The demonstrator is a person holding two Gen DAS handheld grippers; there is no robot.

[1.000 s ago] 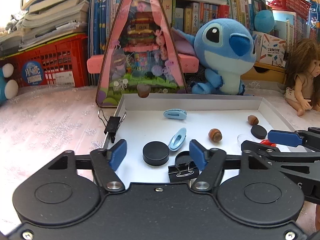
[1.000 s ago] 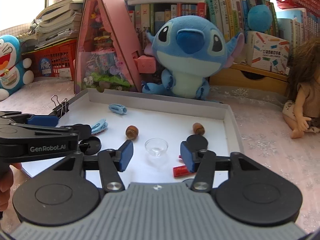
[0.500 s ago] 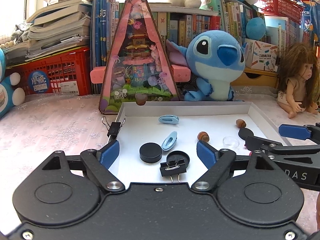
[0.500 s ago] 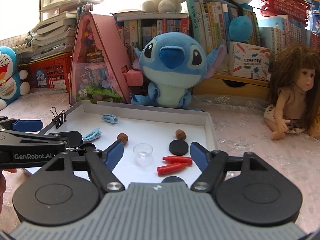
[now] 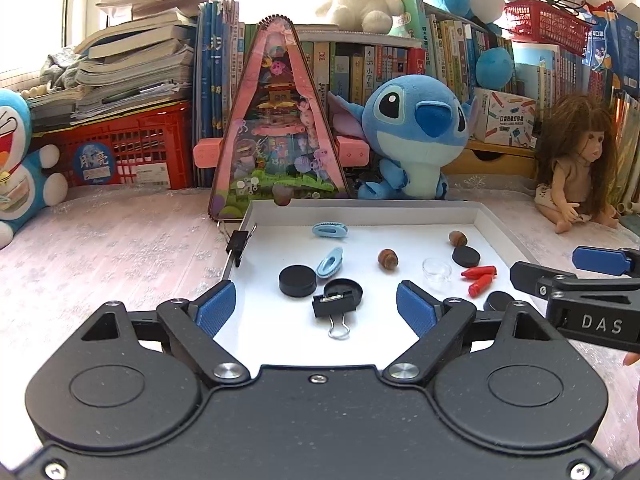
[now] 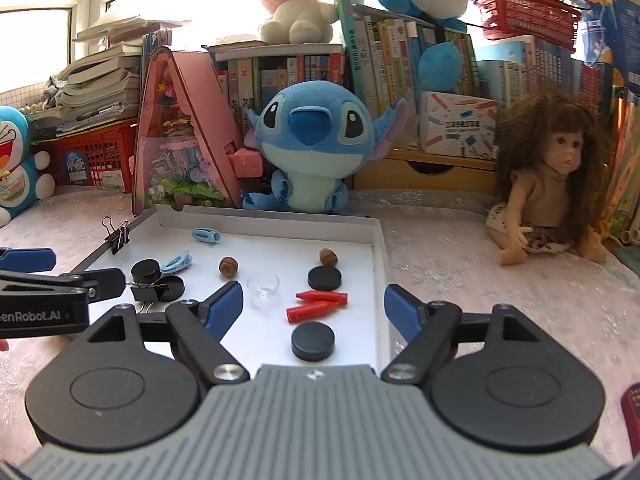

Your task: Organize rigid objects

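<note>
A shallow white tray (image 5: 492,220) holds several black discs (image 5: 297,280), two blue hair clips (image 5: 330,262), two acorns (image 5: 387,259), a clear little cup (image 5: 437,270), red pieces (image 5: 480,278) and a black binder clip (image 5: 334,305). Another binder clip (image 5: 238,242) is clamped on the tray's left rim. My left gripper (image 5: 316,308) hovers over the tray's near edge, its jaws opening with nothing between them. My right gripper (image 6: 314,308) hangs above a black disc (image 6: 313,340) and the red pieces (image 6: 318,306), its jaws opening too and holding nothing.
Behind the tray stand a pink triangular toy house (image 5: 280,128) and a blue plush (image 5: 416,132). A doll (image 6: 548,184) sits to the right, a red crate (image 5: 120,152) and stacked books to the left. Lace cloth (image 5: 120,248) covers the table.
Both grippers have pulled back from the tray and risen, so more of the tray shows. Their jaws have spread wider. The things in the tray lie where they were.
</note>
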